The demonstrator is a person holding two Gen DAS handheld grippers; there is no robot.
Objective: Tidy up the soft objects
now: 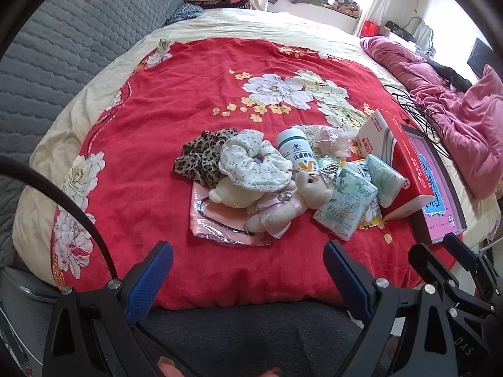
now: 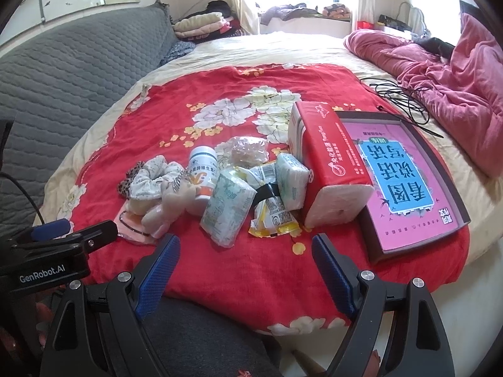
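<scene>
A pile of objects lies on the red floral blanket (image 1: 176,106). It holds a leopard scrunchie (image 1: 201,157), a white floral scrunchie (image 1: 251,163), a cream teddy bear (image 1: 292,201) on a pink packet (image 1: 217,220), a white bottle (image 1: 295,150) and tissue packs (image 1: 345,204). In the right wrist view the bear (image 2: 169,201), the white scrunchie (image 2: 154,176), tissue packs (image 2: 226,207) and a yellow snack packet (image 2: 270,216) show. My left gripper (image 1: 248,270) is open and empty, short of the pile. My right gripper (image 2: 245,264) is open and empty near the blanket's front edge.
A red tissue box (image 2: 330,169) leans beside a dark tray holding a pink book (image 2: 408,185). Black cables (image 2: 399,97) and a pink quilt (image 2: 449,78) lie at the right. A grey quilted sofa back (image 2: 78,62) runs along the left. Folded clothes (image 2: 204,22) sit far back.
</scene>
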